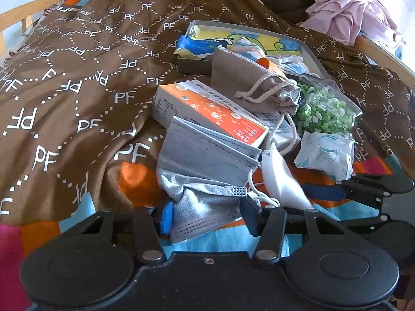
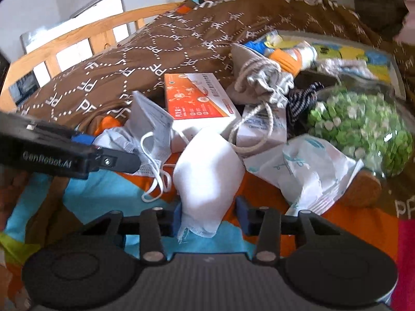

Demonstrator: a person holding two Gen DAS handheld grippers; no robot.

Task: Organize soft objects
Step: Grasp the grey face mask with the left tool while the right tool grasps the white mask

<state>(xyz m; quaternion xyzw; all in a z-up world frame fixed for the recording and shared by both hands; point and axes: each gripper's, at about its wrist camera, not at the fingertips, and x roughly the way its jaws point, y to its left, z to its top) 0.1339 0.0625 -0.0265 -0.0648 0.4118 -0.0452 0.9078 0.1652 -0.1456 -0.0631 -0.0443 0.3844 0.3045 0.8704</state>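
- Looking along the left tool [image 1: 206, 213] in the left wrist view, its two blue-padded fingers straddle the lower edge of a crumpled grey face mask [image 1: 205, 202]; whether the pads actually press the mask I cannot tell.
- Lying over that mask's top are folded grey masks [image 1: 205, 155], and an orange and white box [image 1: 207, 111] rests behind them.
- Beside the grey mask, to the right, a white cup-shaped mask [image 1: 280, 176] lies on the bed cover [image 1: 77, 77], a brown quilt printed with white letters.
- Farther back, a tan drawstring pouch [image 1: 249, 77] leans on a grey tray [image 1: 311, 51] holding colourful cloth; a clear bag of green pieces [image 1: 324, 108] and a white printed packet [image 1: 326, 155] sit to the right.
- At the right edge the other tool's black arm reaches in, and a heap of pink cloth [image 1: 347, 7] fills the far corner.
- Turning to the right wrist view, the right tool [image 2: 208, 219] has the white cup-shaped mask [image 2: 207, 171] between its fingers, the left pad touching the cloth and the right one close beside it; a firm grasp is not clear.
- From the left, the left tool [image 2: 109, 153] points at the grey masks [image 2: 153, 124].
- Behind lie the box [image 2: 199, 101], pouch [image 2: 256, 77], packet [image 2: 306, 171] and green bag [image 2: 363, 129], with a wooden bed rail [image 2: 77, 33] beyond.
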